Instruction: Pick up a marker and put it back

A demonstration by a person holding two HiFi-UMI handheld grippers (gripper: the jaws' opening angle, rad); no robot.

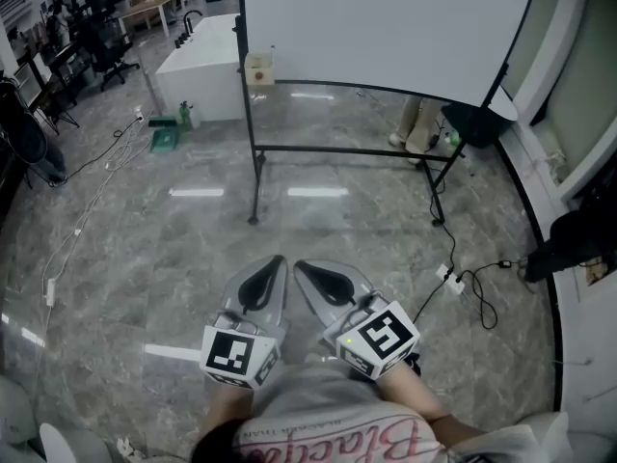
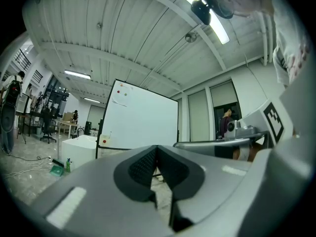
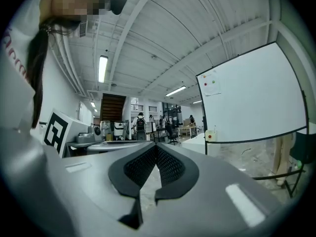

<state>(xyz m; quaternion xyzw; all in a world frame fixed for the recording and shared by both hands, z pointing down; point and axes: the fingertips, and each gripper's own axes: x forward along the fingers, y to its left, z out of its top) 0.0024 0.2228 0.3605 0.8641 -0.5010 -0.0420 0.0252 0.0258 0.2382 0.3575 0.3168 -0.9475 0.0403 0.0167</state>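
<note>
Grey marble floor (image 1: pixel 193 249) under the operator. A whiteboard (image 1: pixel 386 27) on a black stand is well ahead, across open floor.

Left gripper (image 1: pixel 279 260): pads together, nothing between them. Right gripper (image 1: pixel 298 267): likewise closed tip to tip, empty. Both are held low and close to the body, tips near each other, pointing toward the board.

Marker: not resolvable in any view. By judgement, the likeliest spot is the small pale box (image 1: pixel 258 68) at the board's lower left corner, or the ledge along the board's bottom edge. Too small to confirm.

Step in hand (judgement): the approach, ahead of any pick. Task barely begun.

Notes for doing it well:
- Walk in until box and ledge fill the head view, and locate the marker before committing a gripper.
- Mind the stand's feet and the cable (image 1: pixel 453 278) trailing on the floor at right.
- Open the working gripper's jaws during the reach, not at the marker.
- Set the jaws across the barrel near mid-length so it cannot pivot.
- Close gently. A smooth round barrel probably rolls or slips if pinched off-centre.
- Lift only enough to clear, so it returns easily to the same spot.
- Keep the idle gripper clear of the board.
</note>
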